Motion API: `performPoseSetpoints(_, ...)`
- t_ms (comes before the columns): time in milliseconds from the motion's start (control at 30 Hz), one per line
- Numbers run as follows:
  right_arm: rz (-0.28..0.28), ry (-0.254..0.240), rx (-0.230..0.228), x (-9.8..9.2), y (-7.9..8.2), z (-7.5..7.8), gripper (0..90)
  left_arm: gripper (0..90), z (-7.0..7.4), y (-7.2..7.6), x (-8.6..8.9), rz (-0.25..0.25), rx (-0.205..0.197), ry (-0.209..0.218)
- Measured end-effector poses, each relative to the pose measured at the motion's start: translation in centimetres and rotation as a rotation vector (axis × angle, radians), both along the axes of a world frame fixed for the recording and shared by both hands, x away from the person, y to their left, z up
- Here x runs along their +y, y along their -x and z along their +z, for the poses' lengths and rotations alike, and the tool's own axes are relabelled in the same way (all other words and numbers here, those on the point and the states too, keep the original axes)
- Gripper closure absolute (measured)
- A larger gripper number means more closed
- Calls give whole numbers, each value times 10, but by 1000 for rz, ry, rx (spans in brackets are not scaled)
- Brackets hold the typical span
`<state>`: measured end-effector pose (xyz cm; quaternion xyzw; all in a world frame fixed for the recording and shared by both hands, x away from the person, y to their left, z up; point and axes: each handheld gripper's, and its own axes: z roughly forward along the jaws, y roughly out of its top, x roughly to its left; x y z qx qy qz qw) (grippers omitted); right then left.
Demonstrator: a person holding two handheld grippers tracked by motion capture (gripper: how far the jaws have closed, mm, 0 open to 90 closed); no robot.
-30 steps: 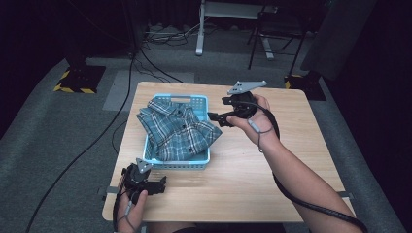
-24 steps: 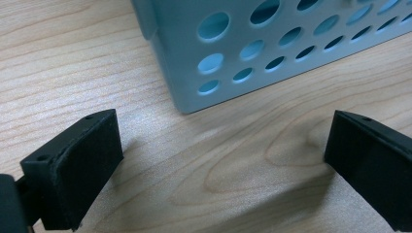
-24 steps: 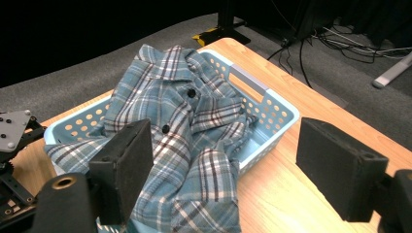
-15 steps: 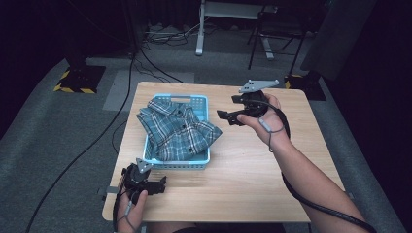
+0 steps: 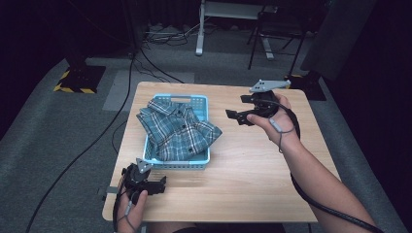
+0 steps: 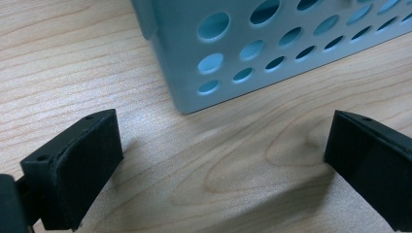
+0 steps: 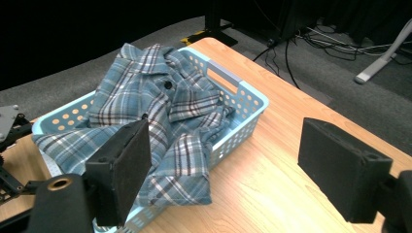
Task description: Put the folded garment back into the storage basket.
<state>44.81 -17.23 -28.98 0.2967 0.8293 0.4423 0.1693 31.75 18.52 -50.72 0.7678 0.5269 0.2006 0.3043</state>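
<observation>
The blue plaid cotton shirt (image 5: 177, 130) is already laid in the pale blue perforated plastic basket (image 5: 200, 101). At three o'clock, the right hand-held gripper (image 5: 233, 115) is held apart, empty; at seven o'clock, the left hand-held gripper (image 5: 159, 184) is likewise apart on the wooden bench (image 5: 252, 174). Little seems left.

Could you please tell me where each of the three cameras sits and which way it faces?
High view: above the person's side, looking down on the wooden table; both forearms show.
Left gripper view: low, facing the perforated light-blue plastic basket; its open jaws show.
Right gripper view: facing the basket holding the blue plaid shirt; its open jaws show.
All three share the basket.
</observation>
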Motion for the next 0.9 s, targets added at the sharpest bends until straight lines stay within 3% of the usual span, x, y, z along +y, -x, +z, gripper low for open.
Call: performPoseSetpoints(900, -50, 2, -2, -40, 0, 2, 180, 2, 0, 0, 0, -1, -1, 1)
